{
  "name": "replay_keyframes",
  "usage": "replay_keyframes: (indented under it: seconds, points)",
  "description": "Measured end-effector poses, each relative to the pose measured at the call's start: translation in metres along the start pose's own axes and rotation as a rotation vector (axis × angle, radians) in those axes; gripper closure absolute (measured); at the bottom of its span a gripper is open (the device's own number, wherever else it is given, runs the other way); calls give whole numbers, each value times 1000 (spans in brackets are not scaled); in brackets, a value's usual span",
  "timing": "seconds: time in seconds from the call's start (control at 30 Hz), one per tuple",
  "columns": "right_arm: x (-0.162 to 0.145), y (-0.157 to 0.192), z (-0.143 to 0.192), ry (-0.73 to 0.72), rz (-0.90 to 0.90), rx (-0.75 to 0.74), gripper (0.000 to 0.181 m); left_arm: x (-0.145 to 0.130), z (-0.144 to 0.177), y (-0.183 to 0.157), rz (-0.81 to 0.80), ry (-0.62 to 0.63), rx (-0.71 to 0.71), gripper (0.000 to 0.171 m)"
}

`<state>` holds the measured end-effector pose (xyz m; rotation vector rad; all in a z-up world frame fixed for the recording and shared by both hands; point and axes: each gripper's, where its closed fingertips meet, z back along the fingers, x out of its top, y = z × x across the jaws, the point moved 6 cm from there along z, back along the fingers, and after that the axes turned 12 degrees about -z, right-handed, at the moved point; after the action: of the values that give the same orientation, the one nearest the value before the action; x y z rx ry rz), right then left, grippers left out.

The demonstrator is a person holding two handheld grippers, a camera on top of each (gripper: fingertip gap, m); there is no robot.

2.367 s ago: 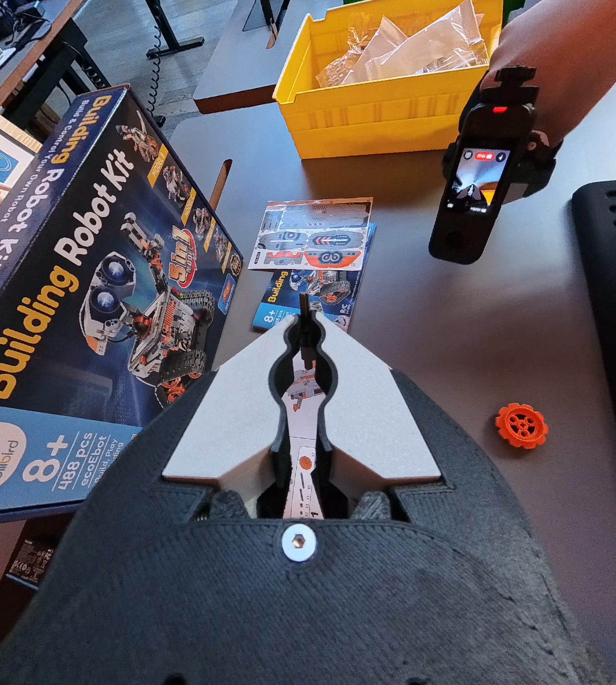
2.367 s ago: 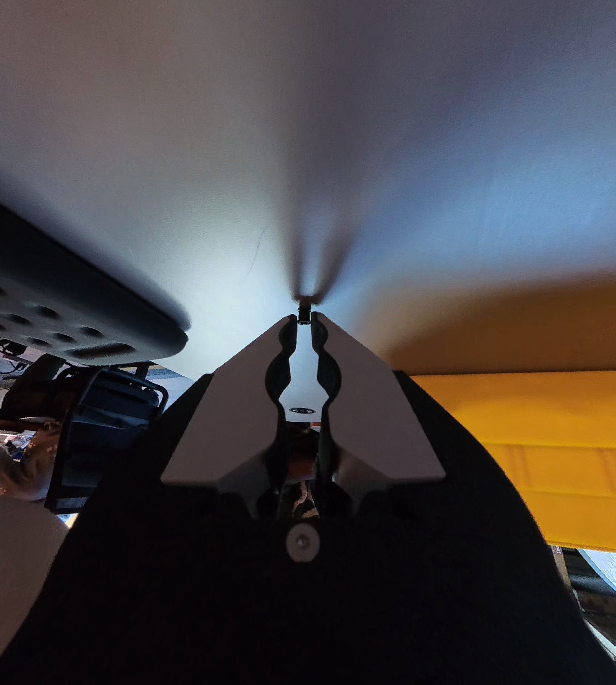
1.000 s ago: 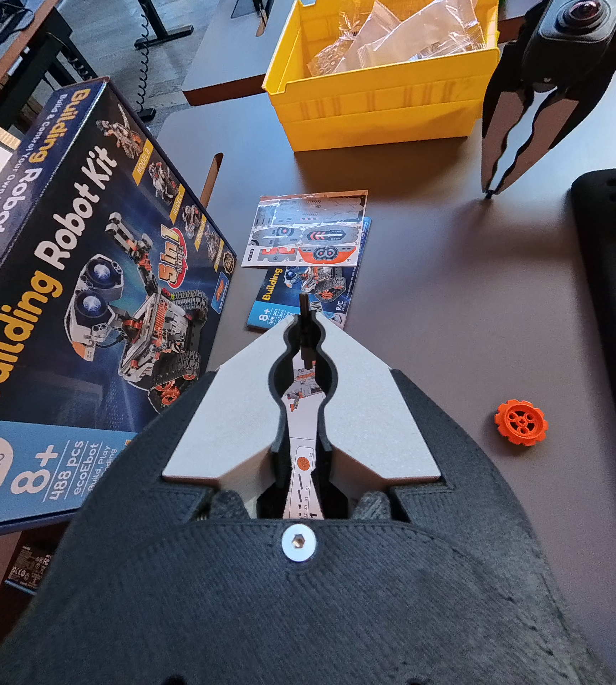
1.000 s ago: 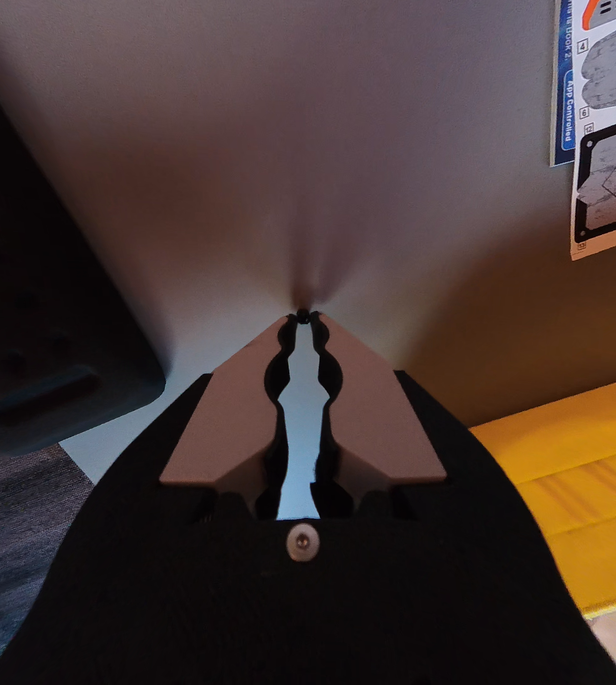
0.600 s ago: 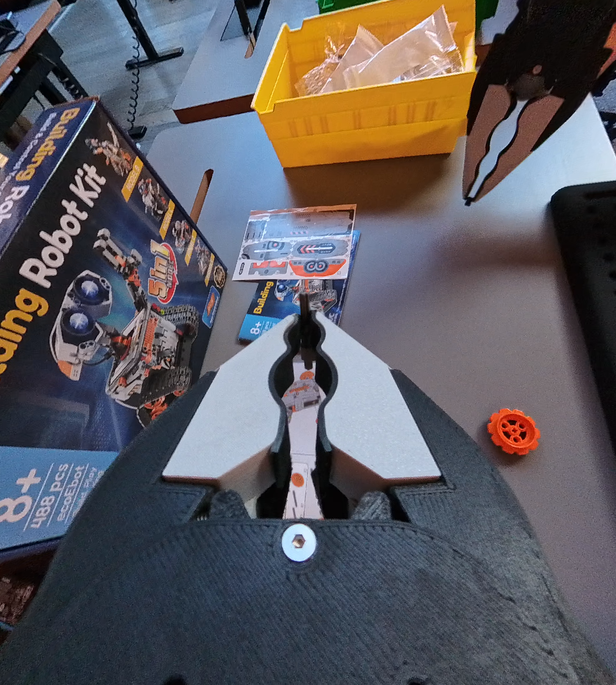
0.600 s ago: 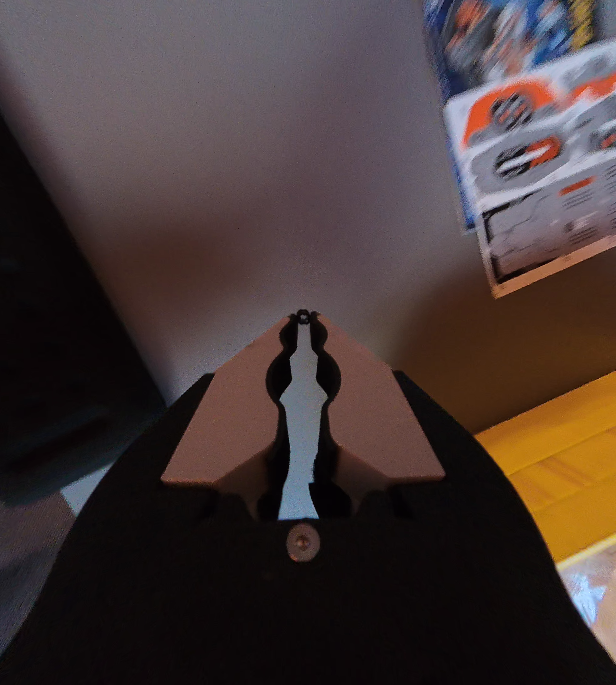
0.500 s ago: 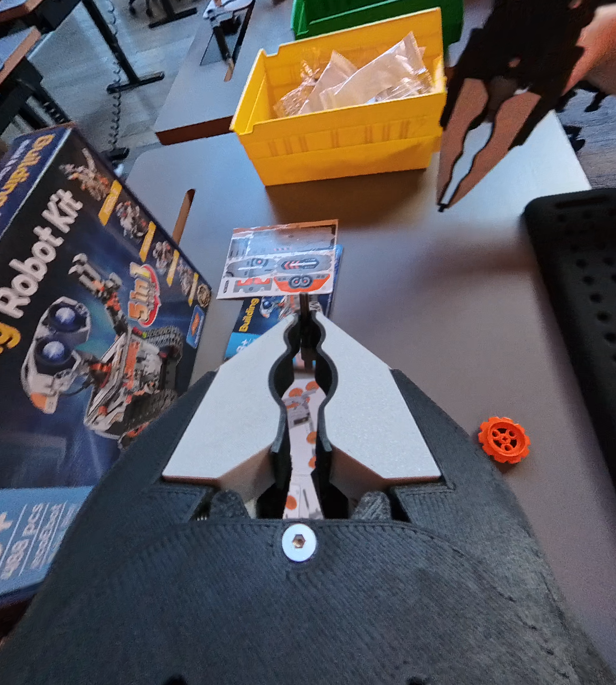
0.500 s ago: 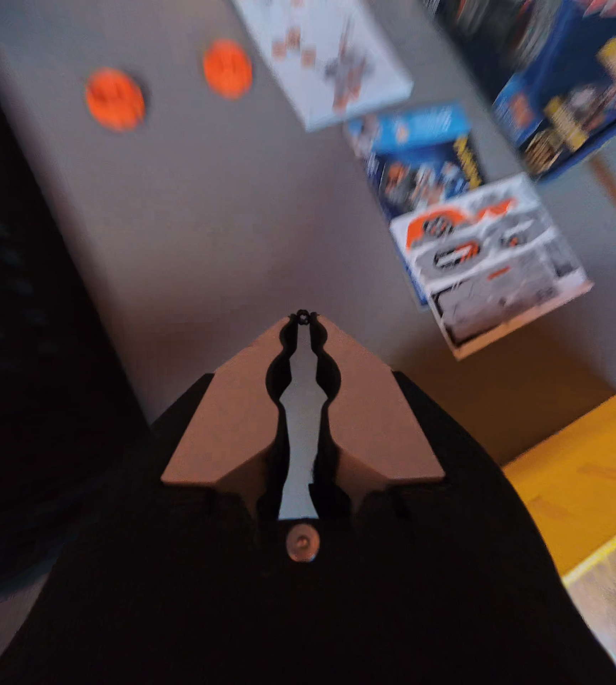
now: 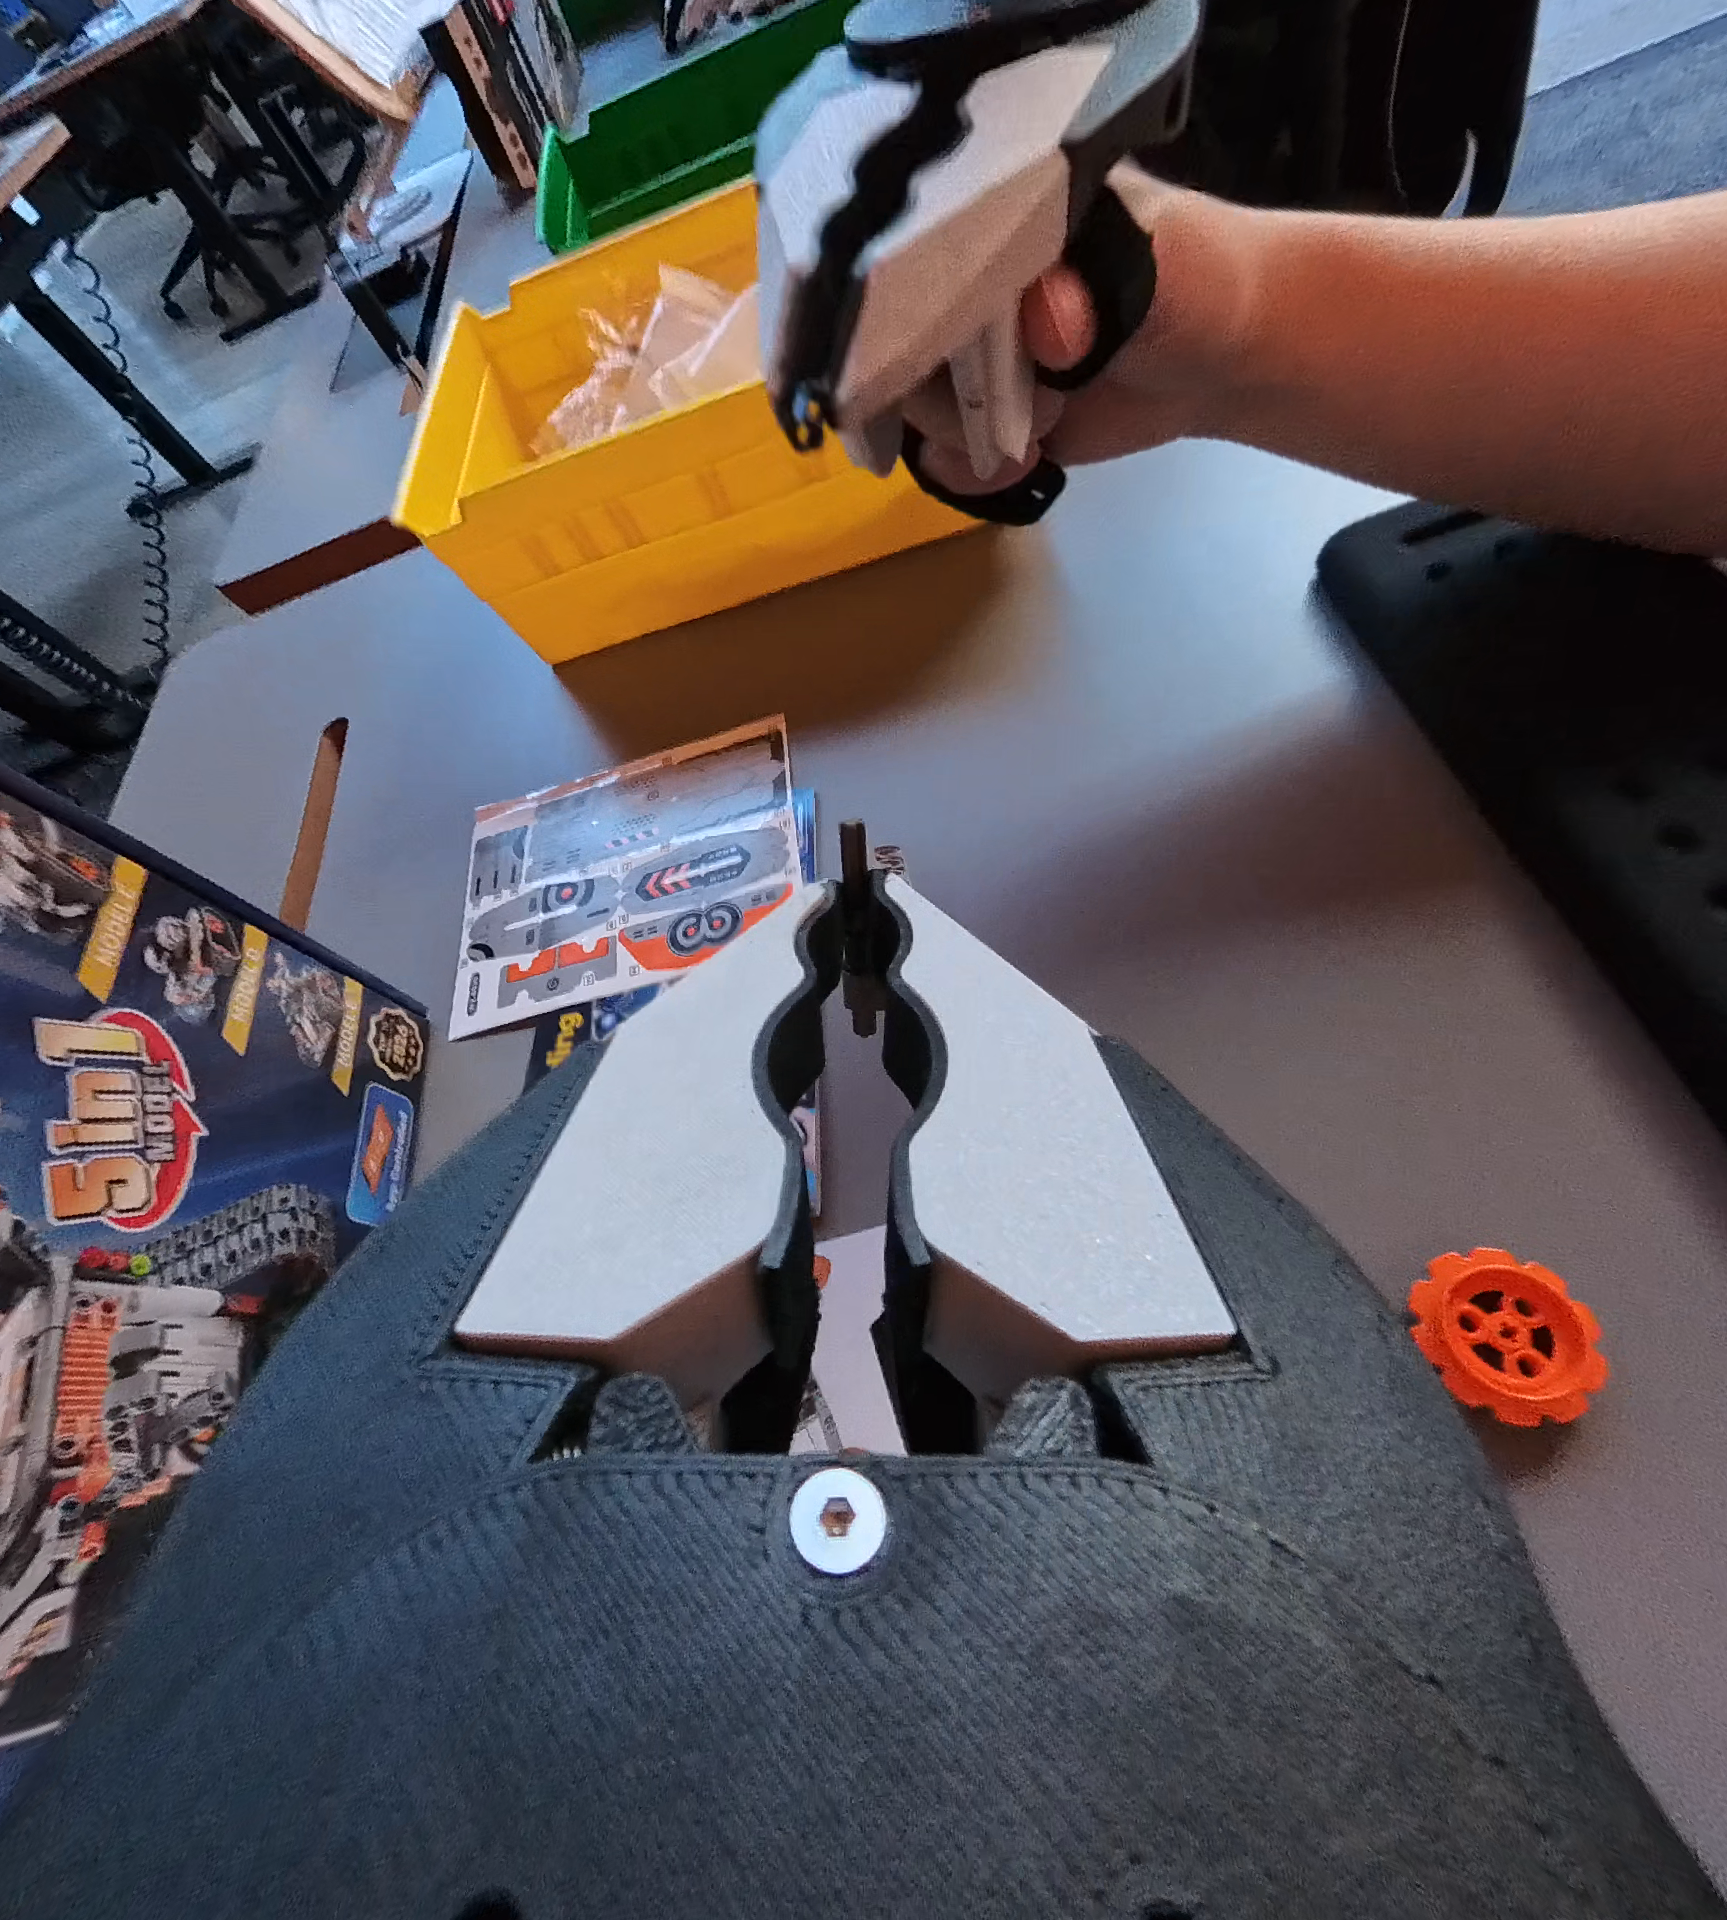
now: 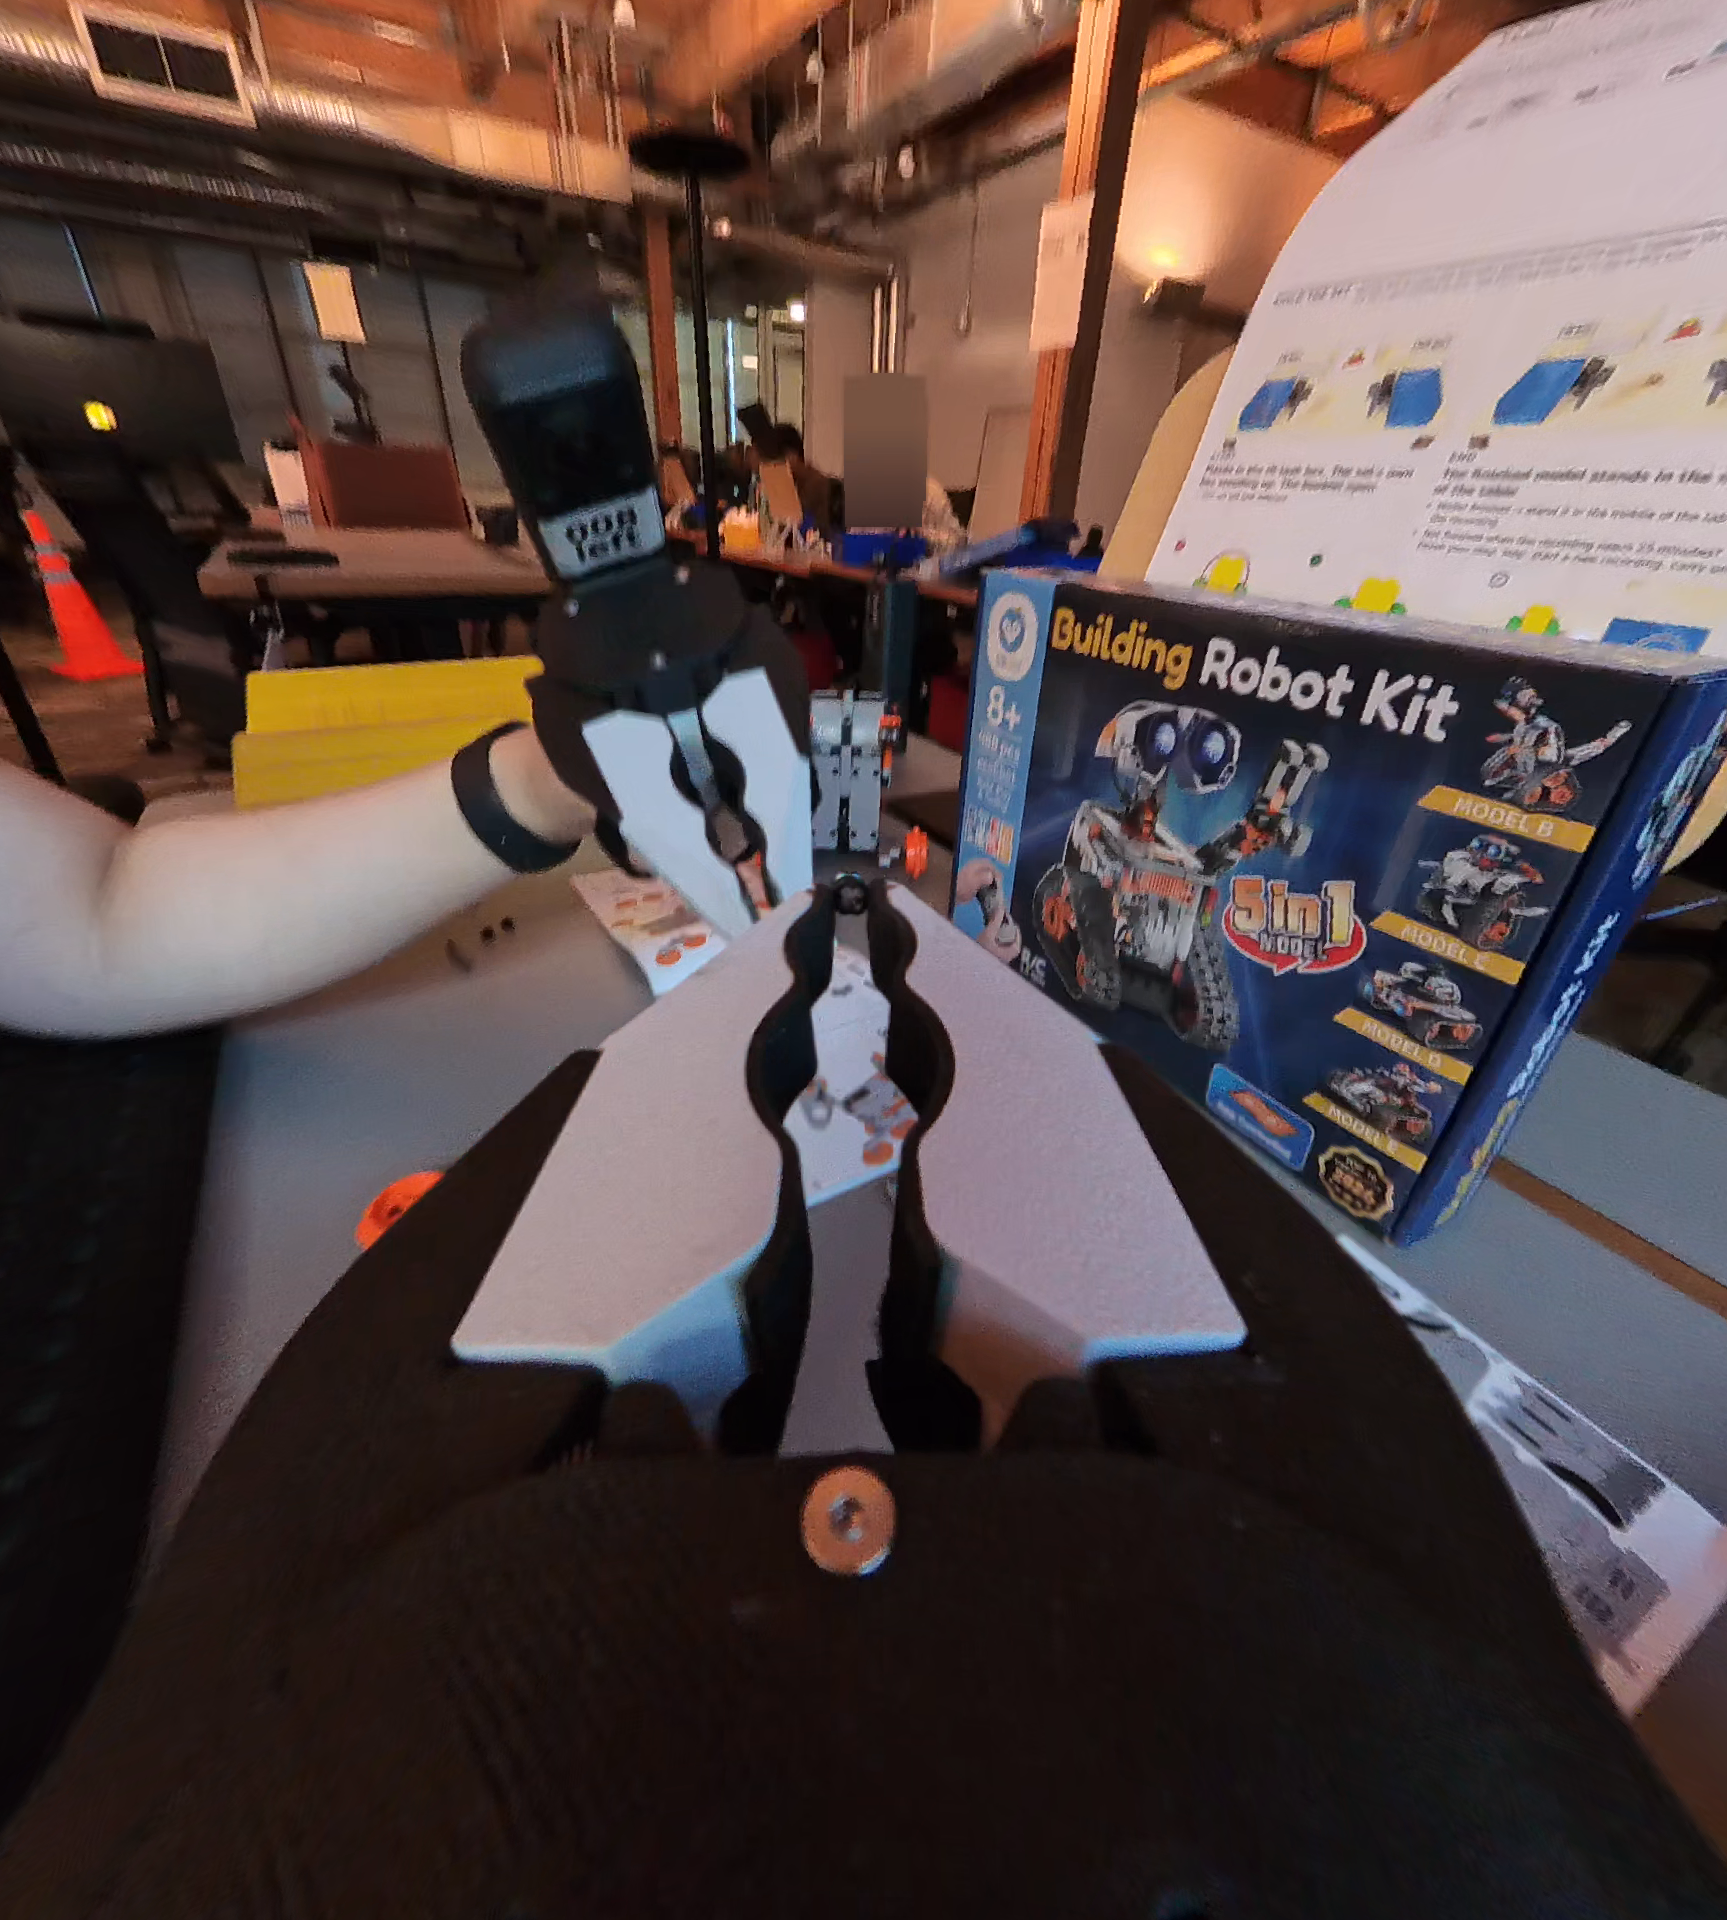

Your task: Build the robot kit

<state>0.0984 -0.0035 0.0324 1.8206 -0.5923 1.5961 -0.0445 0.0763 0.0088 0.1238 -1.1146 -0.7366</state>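
1. One grey table (image 9: pixel 1098 748) carries everything.
2. One blue kit box (image 10: pixel 1337 894) stands at the table's left side, beside the left claw.
3. One yellow bin (image 9: pixel 651 520) of clear bags sits at the far edge; one black perforated mat (image 9: pixel 1617 790) lies to the right.
4. One sticker sheet (image 9: pixel 630 883) lies on a booklet (image 9: pixel 568 1039).
5. Two claws: the left claw (image 9: pixel 857 914) is clenched on a thin dark pin (image 9: pixel 854 935); the right claw (image 10: pixel 848 896), raised before the bin, pinches a tiny black ring (image 10: pixel 848 891).
6. One orange gear (image 9: pixel 1508 1335) lies near the mat.
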Motion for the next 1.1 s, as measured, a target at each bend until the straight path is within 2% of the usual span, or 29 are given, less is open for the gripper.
replay_keyframes:
  seconds: [0.13,0.2,0.3,0.43,0.47,0.7,1.1]
  points:
    - [-34,-5,-10,-6,-47,14,177,-29,-20,-1,6,151,17,170]
    - [-51,-4,-13,46,-2,-46,177,-36,-29,-3,-33,176,41,171]
    - [-76,-5,-6,172,173,-220,177,-38,-44,-9,-130,193,85,171]
    - [-80,-1,-3,141,201,-297,177,-44,-66,-21,-311,225,161,170]
    - [-84,-2,-4,171,224,-312,177,-45,-71,-24,-330,230,159,170]
    - [-107,-7,-15,334,259,-354,177,-55,-83,-33,-315,231,158,170]
    - [-112,-9,-17,355,188,-317,177,-53,-84,-33,-294,209,144,171]
